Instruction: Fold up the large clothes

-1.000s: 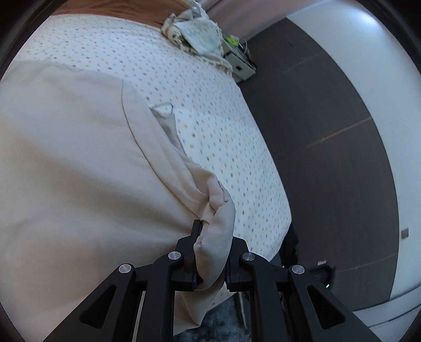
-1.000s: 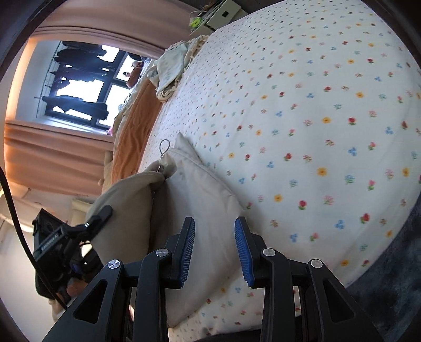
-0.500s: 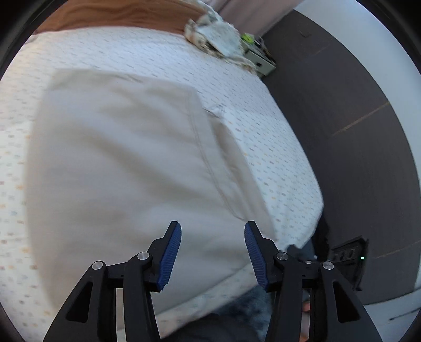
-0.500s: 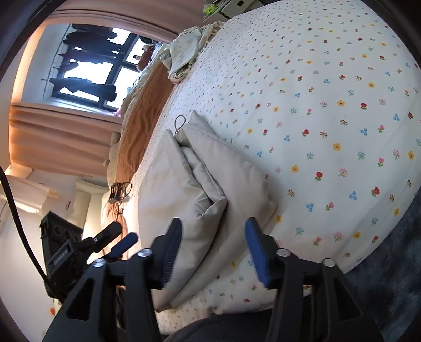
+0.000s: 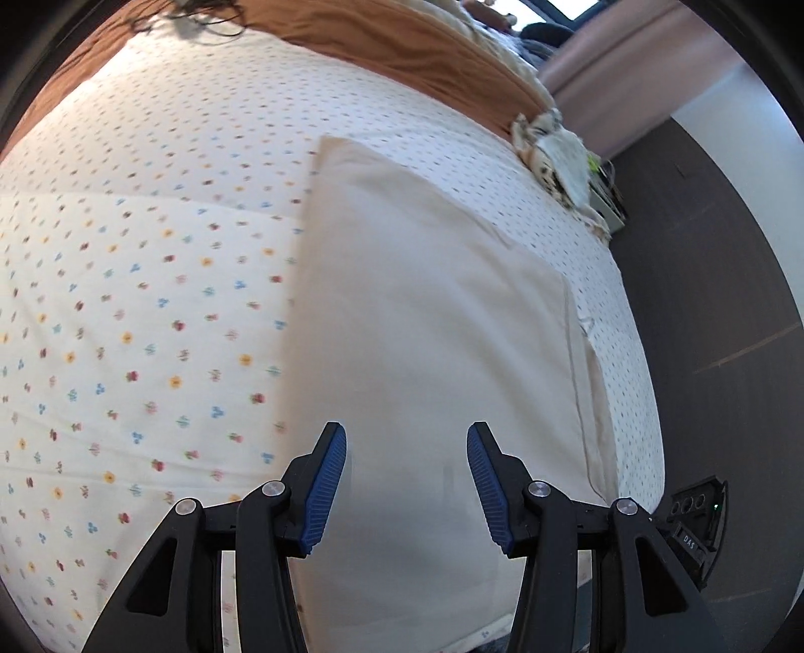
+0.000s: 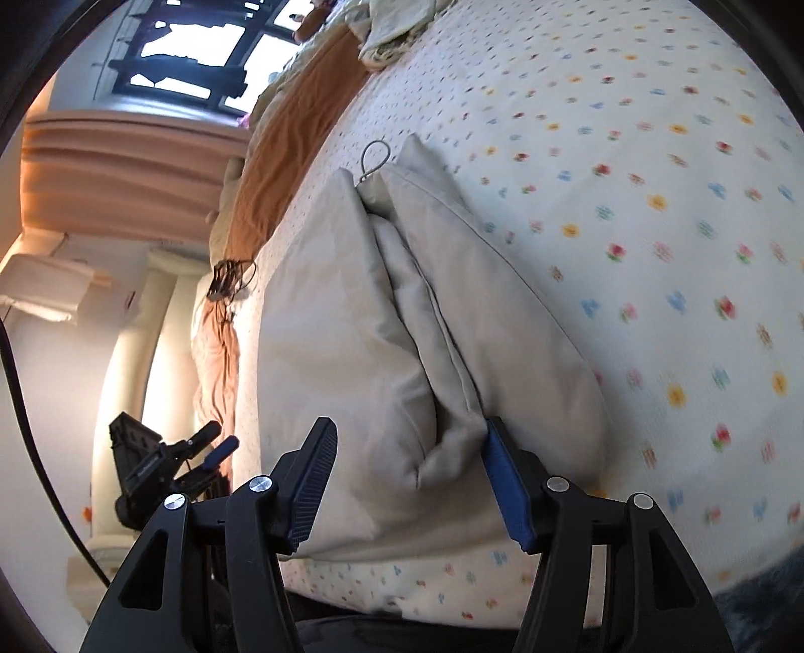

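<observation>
A large beige garment [image 5: 427,321] lies folded flat on the flower-print bedsheet [image 5: 151,281]. My left gripper [image 5: 407,477] hovers open over the garment's near edge, nothing between its blue pads. In the right wrist view the same garment [image 6: 352,341] shows thick stacked folds and a thin cord loop [image 6: 374,155] at its far end. My right gripper [image 6: 409,467] is open above the near end of those folds; a fold edge lies close by the right pad, unclamped. The left gripper [image 6: 201,454] appears at the left, off the cloth.
A brown blanket [image 5: 402,45] covers the far side of the bed. A crumpled patterned cloth [image 5: 558,150] sits at the far right corner. Dark floor [image 5: 728,301] runs along the bed's right edge. Cables [image 6: 228,281] lie on the bed; a window [image 6: 191,55] and curtains [image 6: 125,166] stand behind.
My left gripper let go of the bunched beige fold, opened, and swung across the garment, which now lies flat. My right gripper opened wider and shifted along the folded edge.
</observation>
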`<state>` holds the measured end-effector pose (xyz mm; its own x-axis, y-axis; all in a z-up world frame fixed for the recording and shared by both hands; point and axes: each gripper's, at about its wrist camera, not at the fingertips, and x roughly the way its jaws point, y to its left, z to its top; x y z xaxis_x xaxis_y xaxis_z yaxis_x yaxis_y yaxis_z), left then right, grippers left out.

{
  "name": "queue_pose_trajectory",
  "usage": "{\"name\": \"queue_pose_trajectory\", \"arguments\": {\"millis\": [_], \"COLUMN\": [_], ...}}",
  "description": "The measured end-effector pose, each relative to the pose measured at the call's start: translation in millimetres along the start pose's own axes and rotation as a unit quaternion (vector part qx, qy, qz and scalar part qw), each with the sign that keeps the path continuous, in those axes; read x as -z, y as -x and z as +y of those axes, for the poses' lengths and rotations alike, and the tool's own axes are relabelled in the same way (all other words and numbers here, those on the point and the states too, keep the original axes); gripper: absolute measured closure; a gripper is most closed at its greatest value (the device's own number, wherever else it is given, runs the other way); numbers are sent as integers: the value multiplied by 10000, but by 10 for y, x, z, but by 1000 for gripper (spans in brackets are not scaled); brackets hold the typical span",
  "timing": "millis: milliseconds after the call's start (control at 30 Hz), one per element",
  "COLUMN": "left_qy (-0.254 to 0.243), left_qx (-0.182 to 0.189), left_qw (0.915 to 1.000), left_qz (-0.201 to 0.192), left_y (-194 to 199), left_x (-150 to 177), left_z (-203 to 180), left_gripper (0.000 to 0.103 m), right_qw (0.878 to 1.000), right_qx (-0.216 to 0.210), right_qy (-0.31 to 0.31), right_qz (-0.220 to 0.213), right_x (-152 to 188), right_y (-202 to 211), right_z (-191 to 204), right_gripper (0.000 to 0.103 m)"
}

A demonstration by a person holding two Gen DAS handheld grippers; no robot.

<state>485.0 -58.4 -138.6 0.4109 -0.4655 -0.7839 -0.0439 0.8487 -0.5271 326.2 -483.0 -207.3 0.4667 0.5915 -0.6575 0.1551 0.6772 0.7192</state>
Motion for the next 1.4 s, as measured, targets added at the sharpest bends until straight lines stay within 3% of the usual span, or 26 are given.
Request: {"name": "queue_pose_trajectory", "arguments": {"millis": [233, 300, 367, 467, 600, 767, 800, 867, 967, 1133, 1300, 1400], "left_qy": [396, 566, 779, 1038, 946, 1070, 1058, 1039, 973, 680, 504, 306], "left_qx": [-171, -188, -365, -194, -324, -218, -223, -230, -236, -262, -79, 143], "left_qw": [9989, 9982, 9963, 9942, 9949, 9939, 9940, 9942, 9949, 9973, 9987, 9991], "left_qz": [162, 63, 50, 180, 103, 133, 147, 154, 146, 77, 70, 237], "left_y": [-163, -168, -221, -299, -317, -387, -394, -410, -415, -422, -447, -517], "left_x": [-73, -80, -81, -92, -75, -85, -85, -82, -73, -68, -16, 31], "left_z": [358, 442, 520, 615, 604, 633, 627, 616, 588, 474, 385, 283], "left_gripper": [51, 51, 51, 51, 51, 51, 51, 51, 51, 51, 51, 51], "right_qw": [9963, 9941, 9933, 9925, 9919, 9899, 9904, 9916, 9934, 9911, 9776, 9704], "right_qx": [-161, -437, -460, -462, -378, -307, -228, 39, 182, 619, 1134, 1564], "right_qy": [279, 116, -32, -138, -31, 83, 143, 181, 231, 1005, 1765, 1839], "right_qz": [796, 982, 1059, 1119, 1212, 1379, 1358, 1278, 1113, 611, 167, 47], "right_x": [-557, -701, -844, -1021, -1184, -1278, -1272, -1275, -1268, -1247, -1221, -1274], "right_y": [-421, -564, -708, -910, -1149, -1393, -1424, -1450, -1384, -1022, -659, -574], "right_z": [118, 118, 106, 129, 268, 405, 444, 499, 551, 947, 1305, 1267], "right_gripper": [43, 43, 43, 43, 43, 44, 46, 73, 91, 95, 97, 97]}}
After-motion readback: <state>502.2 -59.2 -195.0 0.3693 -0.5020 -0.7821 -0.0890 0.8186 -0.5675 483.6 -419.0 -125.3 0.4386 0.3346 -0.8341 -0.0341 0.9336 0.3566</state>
